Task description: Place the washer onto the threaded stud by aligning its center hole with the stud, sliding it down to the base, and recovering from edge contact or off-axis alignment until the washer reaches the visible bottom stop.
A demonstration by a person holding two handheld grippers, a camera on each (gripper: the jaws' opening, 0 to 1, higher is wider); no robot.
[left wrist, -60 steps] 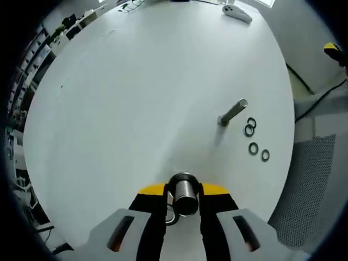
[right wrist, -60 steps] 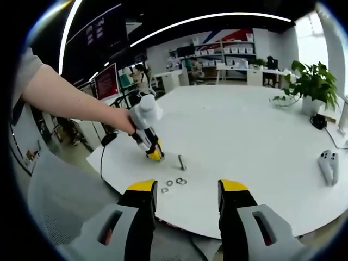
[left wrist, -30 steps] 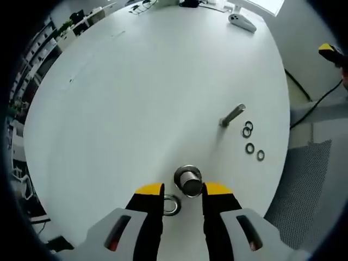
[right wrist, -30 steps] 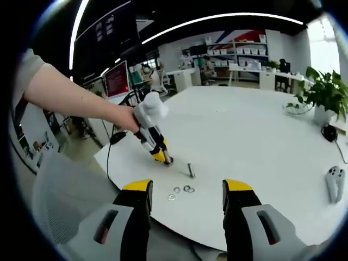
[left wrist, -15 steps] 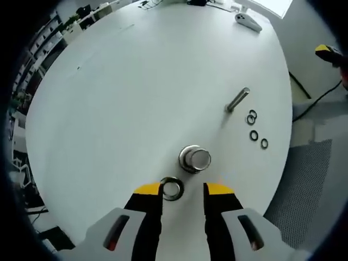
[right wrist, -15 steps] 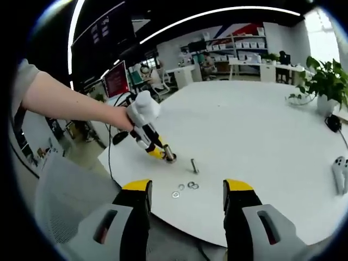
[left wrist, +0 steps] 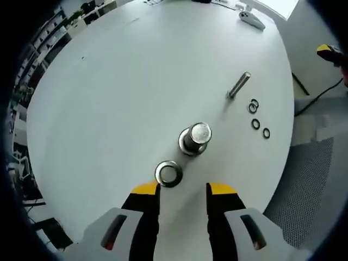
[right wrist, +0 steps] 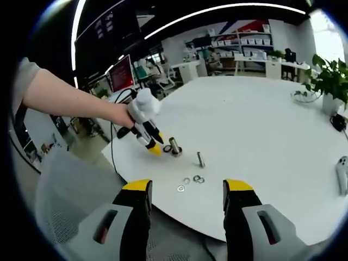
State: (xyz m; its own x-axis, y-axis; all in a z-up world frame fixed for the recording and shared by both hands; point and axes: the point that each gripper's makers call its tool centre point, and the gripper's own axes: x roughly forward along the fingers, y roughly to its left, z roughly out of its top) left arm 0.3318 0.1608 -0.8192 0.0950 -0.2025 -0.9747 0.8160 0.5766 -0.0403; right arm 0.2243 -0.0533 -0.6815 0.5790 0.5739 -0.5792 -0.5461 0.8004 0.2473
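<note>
My left gripper (left wrist: 184, 190) is open above the white table, nothing between its yellow-tipped jaws. Just ahead of it a large metal ring (left wrist: 168, 173) lies flat, and beyond that a thick metal cylinder (left wrist: 194, 137) stands upright. Farther off, the thin threaded stud (left wrist: 239, 85) stands with several small washers (left wrist: 255, 123) beside it. My right gripper (right wrist: 187, 187) is open and hangs off the table's near edge. From there I see the left gripper (right wrist: 156, 149) held in a hand, next to the cylinder (right wrist: 175, 147), then the stud (right wrist: 200, 159) and washers (right wrist: 186, 180).
A white controller (left wrist: 252, 19) lies at the far side of the round table (left wrist: 109, 98). A grey mesh chair back (right wrist: 60, 196) sits close to the table edge. A potted plant (right wrist: 326, 76) stands at the far right, with office shelves behind.
The left gripper has let go of the metal cylinder and drawn back; the cylinder now stands free with the ring beside it. The right gripper stayed open, off the table edge.
</note>
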